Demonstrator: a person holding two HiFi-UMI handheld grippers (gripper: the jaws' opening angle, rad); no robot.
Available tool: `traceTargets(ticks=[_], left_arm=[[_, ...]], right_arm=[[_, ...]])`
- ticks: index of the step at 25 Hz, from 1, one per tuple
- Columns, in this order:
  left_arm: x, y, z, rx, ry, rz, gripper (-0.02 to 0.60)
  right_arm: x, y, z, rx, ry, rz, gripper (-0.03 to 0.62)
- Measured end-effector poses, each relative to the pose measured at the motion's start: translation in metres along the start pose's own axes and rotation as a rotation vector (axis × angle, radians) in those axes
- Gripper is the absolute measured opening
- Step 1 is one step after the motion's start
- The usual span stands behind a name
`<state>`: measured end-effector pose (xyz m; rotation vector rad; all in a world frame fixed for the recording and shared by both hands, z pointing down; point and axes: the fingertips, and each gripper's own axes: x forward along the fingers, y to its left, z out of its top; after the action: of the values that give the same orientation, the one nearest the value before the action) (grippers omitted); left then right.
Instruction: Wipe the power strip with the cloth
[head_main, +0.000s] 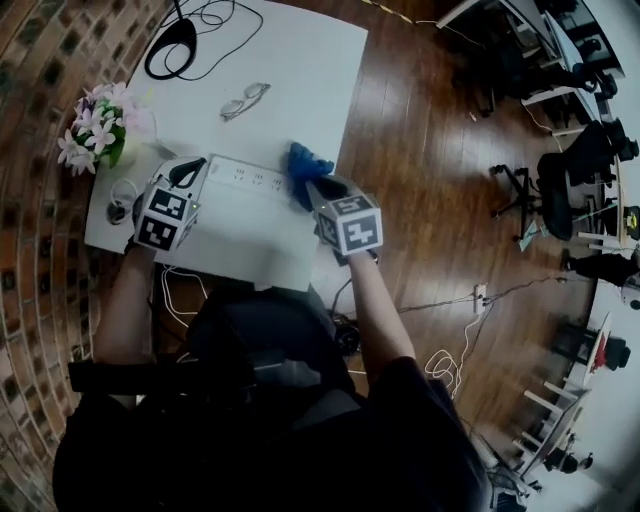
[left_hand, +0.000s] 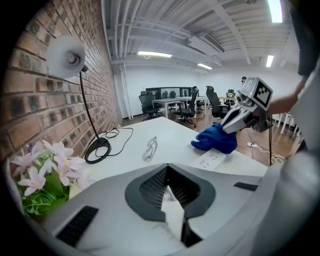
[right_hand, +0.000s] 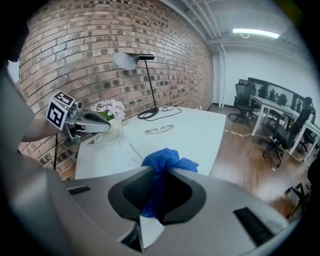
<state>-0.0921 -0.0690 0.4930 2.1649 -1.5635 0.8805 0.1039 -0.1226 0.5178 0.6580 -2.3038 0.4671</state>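
A long white power strip (head_main: 245, 180) lies across the white table (head_main: 300, 70); it also shows in the left gripper view (left_hand: 210, 159). A bunched blue cloth (head_main: 307, 163) rests on its right end, and my right gripper (head_main: 314, 184) is shut on that cloth (right_hand: 167, 159). The left gripper view shows the cloth (left_hand: 215, 139) pressed down under the right gripper (left_hand: 227, 127). My left gripper (head_main: 188, 172) stands at the strip's left end with its jaws shut (left_hand: 172, 202). Whether it pinches anything is hidden.
A black desk lamp (head_main: 170, 45) with its cable stands at the table's far end, and a pair of glasses (head_main: 245, 100) lies mid-table. Pink flowers (head_main: 100, 125) and a white cable coil (head_main: 122, 200) sit by the brick wall. Office chairs (head_main: 570, 170) stand on the wooden floor to the right.
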Motion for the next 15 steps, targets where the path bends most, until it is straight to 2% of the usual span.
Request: traceTargets(ticks=[3,5,8,11,15], left_arm=[[0.015,-0.003,-0.013,0.008,0.049,-0.004,0.006],[0.024,-0.007,-0.019,0.019,0.086,0.003,0.006],[0.033,-0.015,-0.024,0.086,0.148,0.013,0.006],[0.036,-0.02,-0.028,0.133,0.202,0.047,0.006],[0.045,-0.009,-0.024,0.122,0.236,0.105,0.006]], right_arm=[[-0.007,0.002,-0.006,0.022,-0.013,-0.006,0.037],[-0.005,0.009,-0.009,0.009,-0.016,0.021,0.037],[0.006,0.021,-0.011,-0.044,-0.01,0.074,0.037],[0.015,0.026,-0.01,-0.042,-0.012,0.119,0.037],[0.022,0.019,-0.003,-0.037,-0.017,0.126,0.037]])
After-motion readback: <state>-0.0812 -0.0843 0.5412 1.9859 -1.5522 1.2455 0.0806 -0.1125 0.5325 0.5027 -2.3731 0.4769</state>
